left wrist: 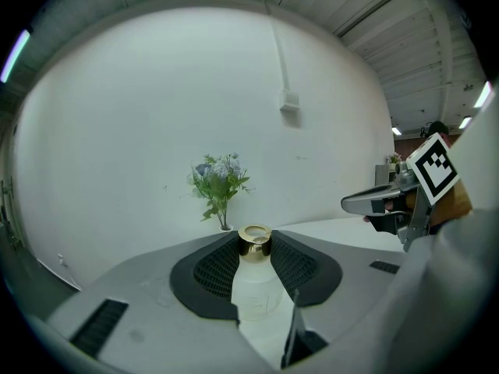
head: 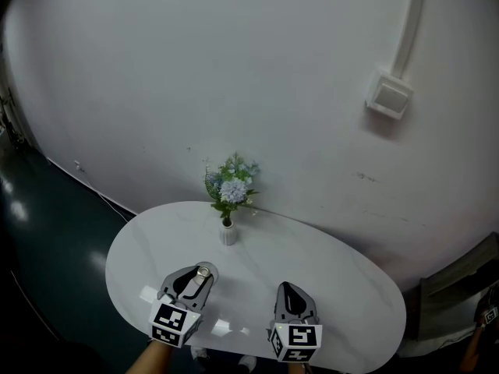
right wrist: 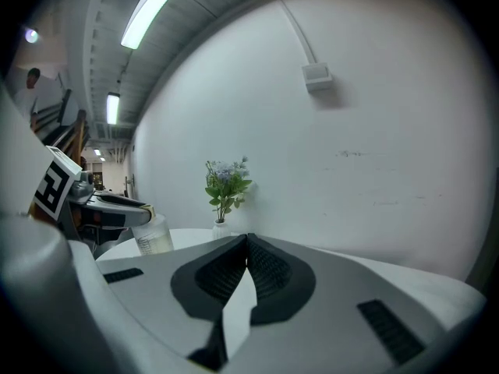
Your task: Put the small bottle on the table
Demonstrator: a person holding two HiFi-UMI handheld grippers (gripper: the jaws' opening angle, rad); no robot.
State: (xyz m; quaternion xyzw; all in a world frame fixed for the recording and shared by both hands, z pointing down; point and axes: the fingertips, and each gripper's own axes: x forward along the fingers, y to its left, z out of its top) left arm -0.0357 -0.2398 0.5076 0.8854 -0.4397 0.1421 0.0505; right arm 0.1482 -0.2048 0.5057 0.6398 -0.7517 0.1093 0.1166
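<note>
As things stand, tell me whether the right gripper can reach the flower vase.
Probably yes: only bare white tabletop lies between the right gripper and the small white vase of blue flowers, and its jaws are shut, empty.

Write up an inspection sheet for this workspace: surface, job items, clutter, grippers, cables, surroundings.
Surface: white oval table, glossy.
Job's things: small bottle, clear with a gold cap, held by the left gripper over the table's near left; contact with the table cannot be told.
Clutter: vase of flowers at the table's far edge.
Grippers: left gripper shut on the small bottle; right gripper jaws together, empty.
Cables: white conduit down the wall into a wall box.
Surroundings: white wall, dark floor.
</note>
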